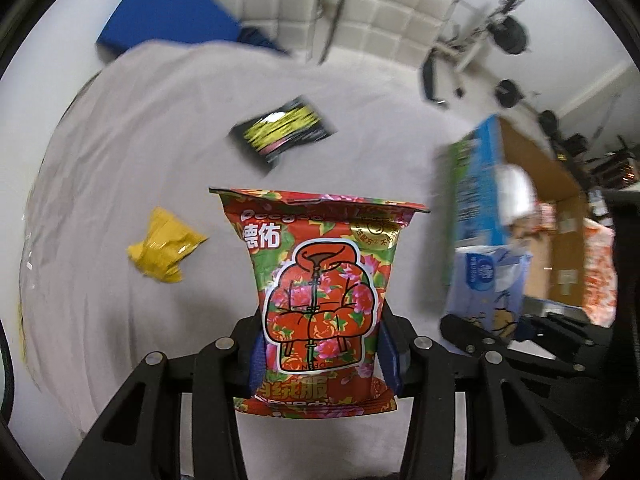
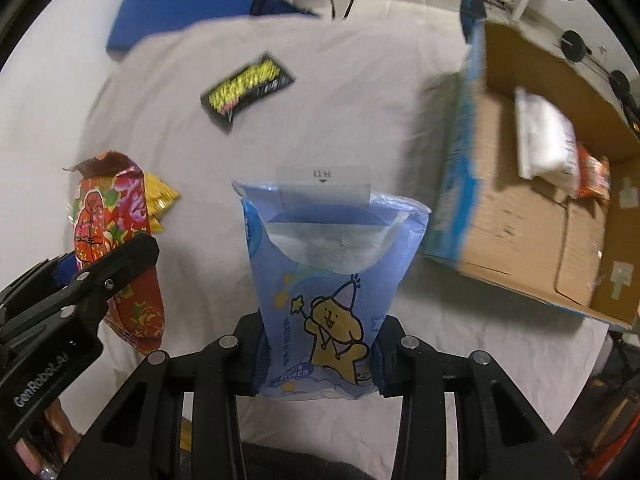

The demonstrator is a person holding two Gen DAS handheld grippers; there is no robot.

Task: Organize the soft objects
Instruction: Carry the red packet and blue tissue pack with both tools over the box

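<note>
My left gripper (image 1: pixel 322 356) is shut on a red floral tissue pack (image 1: pixel 320 292) and holds it upright above the white cloth; both also show in the right wrist view, the pack (image 2: pixel 116 240) at the left. My right gripper (image 2: pixel 318 354) is shut on a blue wet-wipe pack with a cartoon bear (image 2: pixel 328 276), held above the cloth; it also shows in the left wrist view (image 1: pixel 486 280). A cardboard box (image 2: pixel 532 216) at the right holds a white pack (image 2: pixel 544 140) and an orange pack (image 2: pixel 596 176).
A black and yellow packet (image 1: pixel 282 130) lies on the cloth (image 1: pixel 120 160) further away. A crumpled yellow packet (image 1: pixel 164 250) lies at the left. A blue board (image 2: pixel 176 4) and white padded chairs (image 1: pixel 384 8) stand beyond the table.
</note>
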